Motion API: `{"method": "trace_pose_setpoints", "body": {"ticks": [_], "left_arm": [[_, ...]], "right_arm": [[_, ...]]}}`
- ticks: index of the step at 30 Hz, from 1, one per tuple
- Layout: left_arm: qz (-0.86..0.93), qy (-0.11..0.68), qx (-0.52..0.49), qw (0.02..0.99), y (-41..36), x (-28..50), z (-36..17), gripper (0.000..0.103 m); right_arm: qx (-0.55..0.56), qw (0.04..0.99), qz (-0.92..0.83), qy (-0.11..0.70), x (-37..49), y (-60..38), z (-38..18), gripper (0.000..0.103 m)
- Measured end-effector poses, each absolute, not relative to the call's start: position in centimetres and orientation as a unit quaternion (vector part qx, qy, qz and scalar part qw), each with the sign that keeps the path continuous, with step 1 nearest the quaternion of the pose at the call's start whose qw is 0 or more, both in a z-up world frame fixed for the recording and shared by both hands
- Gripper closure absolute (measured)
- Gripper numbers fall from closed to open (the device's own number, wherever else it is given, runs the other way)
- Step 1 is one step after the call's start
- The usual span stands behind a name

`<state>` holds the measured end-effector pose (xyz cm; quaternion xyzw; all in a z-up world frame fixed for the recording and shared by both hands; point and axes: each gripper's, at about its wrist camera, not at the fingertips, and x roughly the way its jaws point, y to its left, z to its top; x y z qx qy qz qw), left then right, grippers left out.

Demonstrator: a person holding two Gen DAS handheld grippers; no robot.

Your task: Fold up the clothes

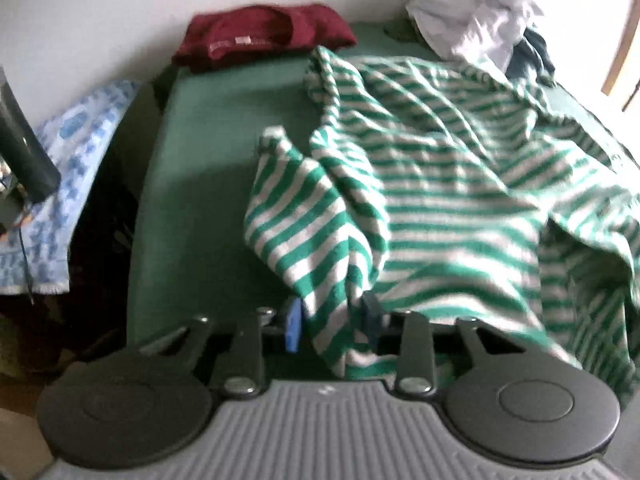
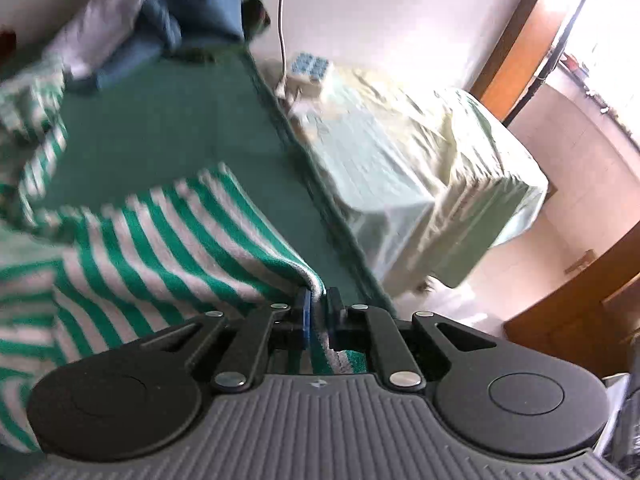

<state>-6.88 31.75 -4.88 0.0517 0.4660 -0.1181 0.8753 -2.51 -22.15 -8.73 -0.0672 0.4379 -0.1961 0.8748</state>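
On the dark green cloth-covered surface [image 1: 224,128] your green-and-white striped knit garment [image 1: 420,184] lies rumpled and spread, one fold hanging toward the near edge. Your left hand-held gripper [image 1: 332,322] sits at that near fold, jaws partly apart with the striped fabric bunched between them; the blue pad [image 1: 294,326] on the left side looks just clear of the cloth, the dark pad on the other side is touching it, so no firm clamp visible. Your right hand-held gripper [image 2: 319,316] has its jaws nearly together, pinched on a hem corner of the same striped garment [image 2: 160,248], cloth running through the narrow gap and out behind the pads. That corner is close to the surface's right edge [image 2: 304,168].

Far side of the surface: folded dark red garment [image 1: 264,36] on the left, crumpled white cloth [image 1: 476,20] atop a blue one on the right. Beside the surface, a pale green sheet-draped piece of furniture [image 2: 420,168]. Right view is motion-blurred.
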Motion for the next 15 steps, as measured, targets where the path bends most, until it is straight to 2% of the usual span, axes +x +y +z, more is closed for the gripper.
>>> {"method": "trace_pose_setpoints", "body": {"ticks": [2,3,4,5,6,7,9,10,12,14,15], "left_arm": [[-0.115,0.468,0.049,0.875,32.7,-7.1,-4.6,0.046],[-0.108,0.458,0.042,0.881,33.4,-7.2,-4.1,0.043],[-0.100,0.444,0.026,0.890,34.4,-7.3,-3.5,0.039],[-0.091,0.431,0.002,0.898,35.5,-7.2,-2.9,0.029],[-0.084,0.425,-0.026,0.901,36.3,-6.4,-2.9,0.019],[-0.078,0.418,-0.055,0.903,37.2,-5.7,-3.0,0.016],[-0.066,0.405,-0.110,0.905,38.8,-4.3,-3.3,0.021],[-0.068,0.409,-0.116,0.903,39.2,-3.3,-4.0,0.025],[-0.072,0.421,-0.119,0.896,38.7,-1.4,-5.6,0.047],[-0.074,0.432,-0.119,0.891,37.8,0.2,-7.0,0.055],[-0.073,0.427,-0.112,0.895,37.3,0.4,-7.2,0.055]], "right_arm": [[-0.130,0.869,-0.193,0.437,-2.3,-20.2,-9.2,0.094],[-0.143,0.870,-0.197,0.429,-2.3,-19.5,-8.8,0.087],[-0.156,0.870,-0.201,0.422,-2.2,-18.8,-8.4,0.076],[-0.169,0.871,-0.205,0.414,-2.2,-18.1,-8.0,0.070],[-0.171,0.876,-0.219,0.394,-2.5,-17.7,-7.1,0.056],[-0.168,0.883,-0.235,0.371,-2.7,-17.2,-6.0,0.047],[-0.127,0.907,-0.227,0.332,-3.2,-15.8,-3.7,0.044],[-0.085,0.920,-0.175,0.341,-3.2,-15.0,-3.1,0.044],[0.000,0.933,-0.068,0.353,-3.3,-13.2,-1.7,0.045],[0.048,0.916,0.038,0.397,-2.9,-10.7,-2.4,0.049],[0.041,0.911,0.052,0.407,-2.8,-9.6,-3.0,0.052]]}}
